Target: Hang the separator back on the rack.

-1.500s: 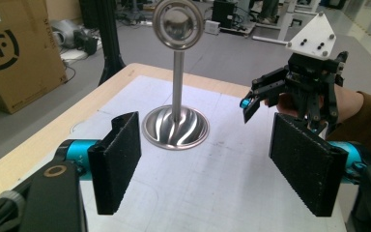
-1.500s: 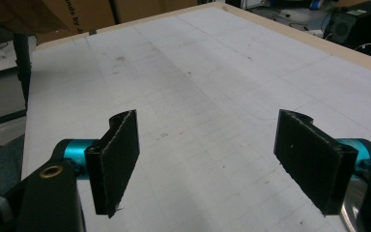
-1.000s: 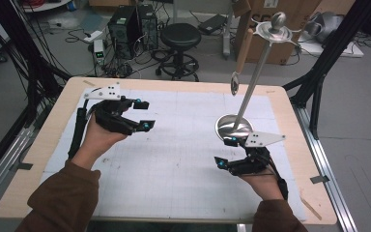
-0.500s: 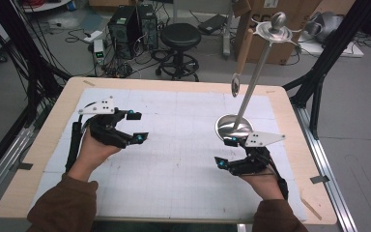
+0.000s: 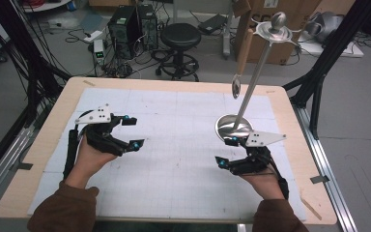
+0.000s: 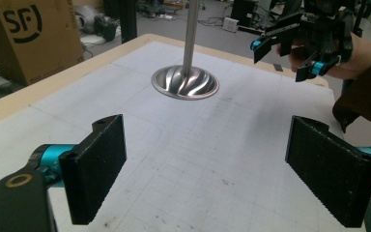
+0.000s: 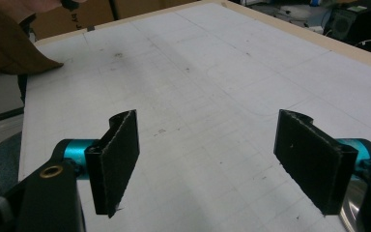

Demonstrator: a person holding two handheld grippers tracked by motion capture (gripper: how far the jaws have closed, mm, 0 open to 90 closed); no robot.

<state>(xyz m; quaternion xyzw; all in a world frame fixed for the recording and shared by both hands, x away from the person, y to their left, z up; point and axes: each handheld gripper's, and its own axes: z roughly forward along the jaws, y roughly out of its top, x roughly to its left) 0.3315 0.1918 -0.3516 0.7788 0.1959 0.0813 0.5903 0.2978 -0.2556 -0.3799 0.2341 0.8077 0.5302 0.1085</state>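
A metal stand rises tilted from a round fluted base (image 5: 233,127) (image 6: 185,82) at the table's right. A spoon (image 5: 236,87) with a wooden handle hangs from its top disc (image 5: 276,30). My left gripper (image 5: 132,131) (image 6: 215,174) hovers open over the left of the white mat, pointing right, with nothing between its jaws. My right gripper (image 5: 225,152) (image 7: 216,159) is open and holds nothing, just in front of the stand's base and pointing left. In the left gripper view it shows as the right gripper (image 6: 290,53) beyond the base.
A white gridded mat (image 5: 183,145) covers the wooden table (image 5: 67,99). Behind the table stand a black stool (image 5: 180,36), computer cases (image 5: 131,24) and cardboard boxes (image 5: 265,19). Black frame struts (image 5: 319,72) rise at the right, and a brown sleeve (image 7: 9,43) shows far off.
My left gripper has drawn back toward the person's side of the table, staying open. The right gripper and the stand have not moved.
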